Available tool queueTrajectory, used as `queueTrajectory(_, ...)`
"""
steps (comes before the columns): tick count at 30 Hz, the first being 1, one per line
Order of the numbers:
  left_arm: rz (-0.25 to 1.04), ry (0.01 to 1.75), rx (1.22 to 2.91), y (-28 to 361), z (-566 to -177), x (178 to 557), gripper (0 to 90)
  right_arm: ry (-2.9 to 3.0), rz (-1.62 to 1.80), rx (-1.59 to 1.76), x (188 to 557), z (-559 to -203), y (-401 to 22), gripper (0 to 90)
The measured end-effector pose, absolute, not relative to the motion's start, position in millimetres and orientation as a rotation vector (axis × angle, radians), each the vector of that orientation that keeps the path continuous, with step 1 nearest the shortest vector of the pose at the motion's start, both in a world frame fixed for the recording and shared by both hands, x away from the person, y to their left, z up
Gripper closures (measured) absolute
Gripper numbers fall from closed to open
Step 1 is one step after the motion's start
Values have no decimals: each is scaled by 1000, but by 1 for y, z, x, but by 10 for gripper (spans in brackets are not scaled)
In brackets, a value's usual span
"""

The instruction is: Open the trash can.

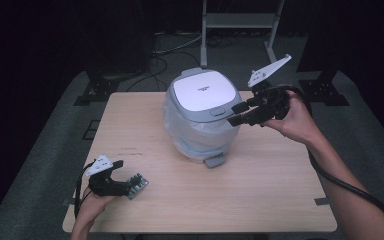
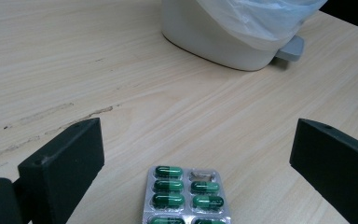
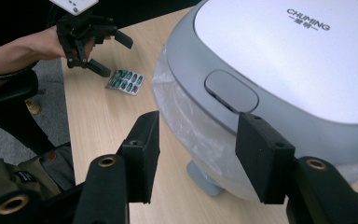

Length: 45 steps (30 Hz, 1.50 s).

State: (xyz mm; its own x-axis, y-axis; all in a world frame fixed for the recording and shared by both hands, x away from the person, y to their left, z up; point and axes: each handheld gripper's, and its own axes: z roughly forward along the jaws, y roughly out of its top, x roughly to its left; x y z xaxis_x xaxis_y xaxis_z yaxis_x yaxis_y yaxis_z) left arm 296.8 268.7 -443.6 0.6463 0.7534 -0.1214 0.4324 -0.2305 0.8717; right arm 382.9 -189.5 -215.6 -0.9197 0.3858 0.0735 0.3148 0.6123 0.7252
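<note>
A blister pack of green capsules lies flat near the front left corner of the table, between the spread jaws of the left gripper, whose pads stand well off its edges and press on nothing. The left gripper view gives the detail: two columns of capsules and one emptied pocket at the top right of the foil. From above, the same pack is just a small patch at the gripper's tips, and in the right gripper view it shows far off beside the left hand.

The right gripper hangs in the air beside the front right edge of a white pedal bin, jaws apart and gripping nothing. Its own view looks over the bin's grey lid, with a printed brand name and an oval push button. A clear plastic liner hangs over the bin's rim, and a grey foot pedal sticks out at the base.

The table is pale wood-grain with faint scuff marks. Around it lie grey carpet, dark surroundings, cables and a metal stand.
</note>
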Motion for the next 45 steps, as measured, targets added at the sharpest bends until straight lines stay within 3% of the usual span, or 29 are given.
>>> queueTrajectory(9, 402, 936, 1862, 268, -443, 296, 19, 2731, 1159, 588, 393, -215, -173, 592)
queueTrajectory(15, 394, 936, 1863, 267, -444, 296, 19, 2716, 1149, 594, 400, -215, -166, 690)
queueTrajectory(18, 392, 931, 1870, 267, -444, 296, 19, 2705, 1144, 601, 402, -216, -163, 785)
queueTrajectory(24, 395, 935, 1868, 268, -443, 296, 19, 2691, 1113, 623, 408, -218, -157, 852)
queueTrajectory(45, 397, 923, 1897, 264, -446, 297, 19, 2688, 1148, 633, 415, -226, -151, 897)
